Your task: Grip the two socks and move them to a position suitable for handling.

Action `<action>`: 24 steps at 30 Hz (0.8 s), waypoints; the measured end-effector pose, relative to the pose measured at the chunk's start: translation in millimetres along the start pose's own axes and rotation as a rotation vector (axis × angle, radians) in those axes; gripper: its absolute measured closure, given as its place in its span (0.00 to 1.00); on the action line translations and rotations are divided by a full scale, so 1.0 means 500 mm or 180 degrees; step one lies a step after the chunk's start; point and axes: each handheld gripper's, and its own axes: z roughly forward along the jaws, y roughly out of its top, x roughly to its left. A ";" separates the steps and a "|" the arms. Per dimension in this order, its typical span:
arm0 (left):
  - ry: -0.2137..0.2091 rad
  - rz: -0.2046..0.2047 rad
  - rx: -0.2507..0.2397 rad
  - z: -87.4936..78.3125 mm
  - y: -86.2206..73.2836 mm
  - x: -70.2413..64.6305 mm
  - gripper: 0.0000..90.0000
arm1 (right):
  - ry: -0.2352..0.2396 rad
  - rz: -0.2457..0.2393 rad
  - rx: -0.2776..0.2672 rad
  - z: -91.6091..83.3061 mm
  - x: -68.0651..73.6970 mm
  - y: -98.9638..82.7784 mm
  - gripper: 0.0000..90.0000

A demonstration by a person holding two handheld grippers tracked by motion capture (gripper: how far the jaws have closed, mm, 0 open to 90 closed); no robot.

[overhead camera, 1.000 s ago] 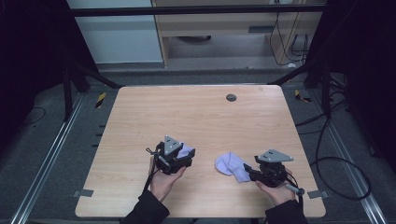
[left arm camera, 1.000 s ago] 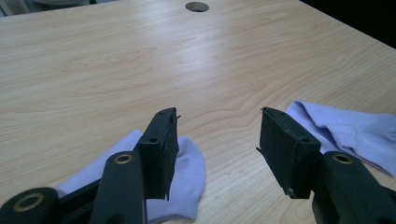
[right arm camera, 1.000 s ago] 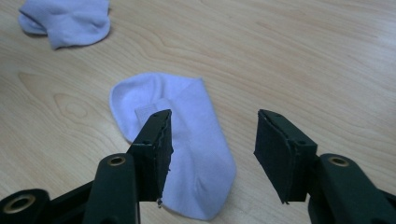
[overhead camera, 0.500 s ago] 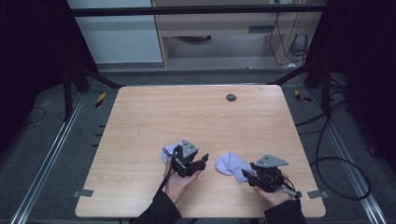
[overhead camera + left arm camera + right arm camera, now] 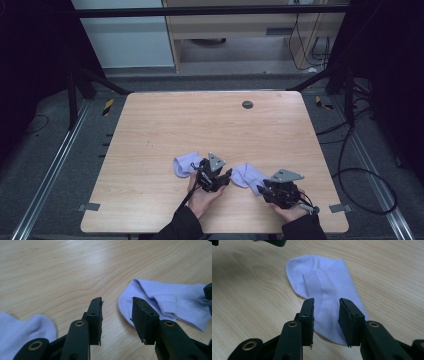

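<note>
step in hand: by my reading, both grippers are closing in on the right sock to take it at two ends; the left sock lies untouched.
how to do it well: bring the fingers down over a single fold of cloth, let the lower tips skim the tabletop, and squeeze only once fabric sits between the pads; both ends should go up level so the sock does not twist.
left sock: near the front edge of the tabletop, left of centre, just behind the left gripper; in the left gripper view it lies at lower left, outside the fingers.
left gripper: fingers apart and just been closing, nothing between them; bare wood shows in the gap, and the right sock's rounded end lies just beyond the right-hand finger.
right sock: near the front edge, right of centre, between the two grippers.
right gripper: fingers apart and just been closing; the sock's near end lies in the gap, pads not yet pressing it as far as I can tell.
</note>
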 end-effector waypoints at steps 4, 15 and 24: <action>0.0003 0.0026 0.0029 0.011 0.001 -0.008 0.68 | 0.0013 -0.0011 0.0029 0.003 0.003 -0.004 0.74; -0.0021 0.0005 0.0105 0.042 -0.007 -0.022 0.68 | 0.0076 -0.0036 0.0113 0.015 0.008 -0.009 0.73; -0.0039 -0.0007 0.0181 0.055 -0.012 -0.025 0.72 | 0.0110 -0.0026 0.0164 0.022 0.007 -0.012 0.74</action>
